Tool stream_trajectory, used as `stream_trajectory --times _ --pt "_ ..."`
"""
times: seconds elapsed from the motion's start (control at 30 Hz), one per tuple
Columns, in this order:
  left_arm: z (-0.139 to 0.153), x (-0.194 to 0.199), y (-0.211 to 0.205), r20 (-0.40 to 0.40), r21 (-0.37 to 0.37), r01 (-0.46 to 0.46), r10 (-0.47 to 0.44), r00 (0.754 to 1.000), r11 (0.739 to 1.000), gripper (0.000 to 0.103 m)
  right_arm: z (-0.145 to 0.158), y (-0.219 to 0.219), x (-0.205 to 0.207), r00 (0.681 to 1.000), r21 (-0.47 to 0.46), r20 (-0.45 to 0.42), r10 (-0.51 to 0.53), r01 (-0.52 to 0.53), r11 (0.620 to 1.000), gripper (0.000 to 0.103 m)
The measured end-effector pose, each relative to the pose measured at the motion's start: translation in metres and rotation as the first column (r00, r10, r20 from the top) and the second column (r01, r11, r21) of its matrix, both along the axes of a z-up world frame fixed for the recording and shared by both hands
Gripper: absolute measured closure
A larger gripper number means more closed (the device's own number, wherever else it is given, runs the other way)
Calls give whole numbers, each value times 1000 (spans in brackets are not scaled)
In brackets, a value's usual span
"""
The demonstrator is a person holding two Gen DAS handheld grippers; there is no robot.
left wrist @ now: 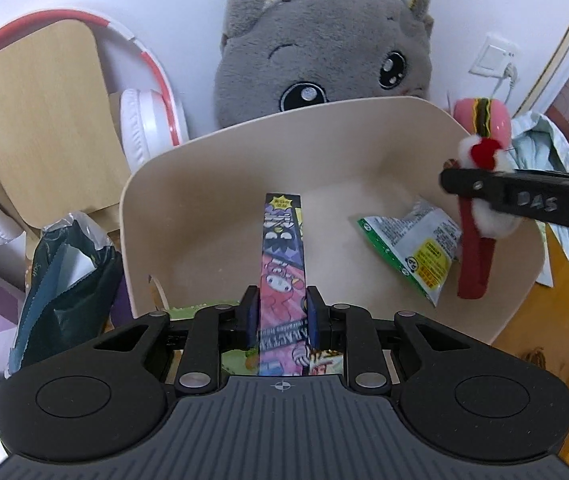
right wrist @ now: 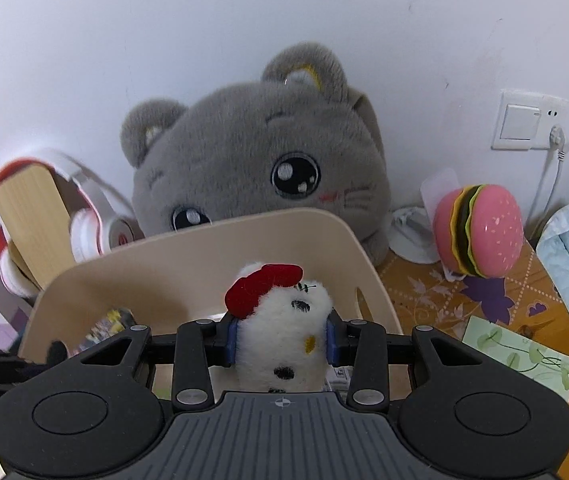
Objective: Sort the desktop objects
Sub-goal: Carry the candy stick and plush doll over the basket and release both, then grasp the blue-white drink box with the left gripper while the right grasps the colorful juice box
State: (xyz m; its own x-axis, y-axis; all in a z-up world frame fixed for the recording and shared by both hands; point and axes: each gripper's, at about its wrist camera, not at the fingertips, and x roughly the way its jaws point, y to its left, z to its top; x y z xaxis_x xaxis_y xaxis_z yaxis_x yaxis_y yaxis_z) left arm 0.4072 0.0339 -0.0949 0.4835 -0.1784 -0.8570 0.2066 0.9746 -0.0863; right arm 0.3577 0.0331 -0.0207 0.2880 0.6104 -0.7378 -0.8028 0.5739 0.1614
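We are seeing beige bin [left wrist: 220,168]; purple-pink cartoon-print box [left wrist: 282,264]; green-edged silver snack packet [left wrist: 412,248] with yellow label; white fluffy toy [right wrist: 284,336] wearing red beret, showing black and yellow spots; grey plush cat [right wrist: 260,160]; pink burger toy [right wrist: 480,236]; red-white headphones [left wrist: 140,120]; orange floral tablecloth [right wrist: 424,300].

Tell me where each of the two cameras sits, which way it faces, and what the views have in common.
Left wrist: rides on the left gripper, looking forward along its fingers into the beige bin; its jaws clamp a cartoon-printed box, and the right gripper enters from the right.
Right wrist: rides on the right gripper, facing the wall over the beige bin; its jaws clamp a white plush toy.
Shared: the beige bin, grey plush cat, headphones, burger toy and wall socket.
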Motion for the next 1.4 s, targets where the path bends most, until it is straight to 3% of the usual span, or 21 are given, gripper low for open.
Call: stream_trajectory --times 0.07,0.1,0.17,0.2,0.33,0.73,0.97,1.23,1.4 --pt "1 -3 -3 5 3 10 -10 1000 1000 72 -5 3 -1 1000 -35 4 19 -18 999 64" --pt "2 -5 -4 8 -1 11 -11 1000 1000 57 -7 5 -1 1000 -57 -3 24 -24 998 54" --pt "6 -9 -4 20 -8 -9 9 1000 1000 33 -9 3 0 1000 -67 -14 24 -25 997 49" --pt "9 -11 -2 33 -19 -24 25 999 1000 29 -9 1 0 1000 -67 -16 23 -24 997 44" --pt "18 -21 4 46 -89 -60 64 997 994 27 -2 -13 2 999 -35 -15 34 -35 999 20" --pt "30 -73 20 114 -73 -51 59 992 996 26 30 -90 0 994 14 72 77 -78 997 2" --pt "26 -110 26 100 -61 -43 49 994 997 26 32 -141 4 993 -20 103 56 -55 998 0" --pt "-7 -149 31 -47 -115 -104 99 994 988 26 8 -187 0 995 -96 97 30 -20 995 0" --pt "-26 -172 28 -108 -99 -127 116 987 987 26 -14 -205 -10 998 -139 63 28 -19 990 0"
